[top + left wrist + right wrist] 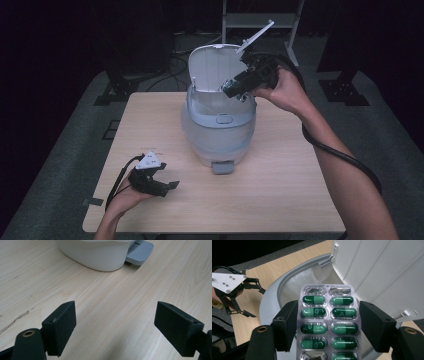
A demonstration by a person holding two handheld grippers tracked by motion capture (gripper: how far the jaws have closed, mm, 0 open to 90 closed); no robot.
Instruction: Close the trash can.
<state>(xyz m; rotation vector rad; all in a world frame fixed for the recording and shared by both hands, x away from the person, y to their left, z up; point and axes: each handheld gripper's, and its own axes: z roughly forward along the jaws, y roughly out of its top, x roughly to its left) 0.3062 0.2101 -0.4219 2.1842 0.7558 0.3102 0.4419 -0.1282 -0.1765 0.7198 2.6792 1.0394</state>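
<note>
A white pedal bin (220, 130) stands mid-table with its lid (212, 67) raised. My right gripper (235, 89) hangs over the bin's open mouth, shut on a silver blister pack of green capsules (328, 322), with a jaw against each long edge. Below the pack I see the bin's grey rim (269, 302) and the lid's ribbed inside (382, 272). My left gripper (169, 176) rests near the front left of the table, open with nothing between its jaws (116, 322), pointing toward the bin's base (97, 255) and foot pedal (139, 251).
The wooden table (280, 190) has bare room to the front and right of the bin. A white rack (260, 20) stands on the dark floor behind the table. The right gripper's cable (345, 160) trails along the forearm.
</note>
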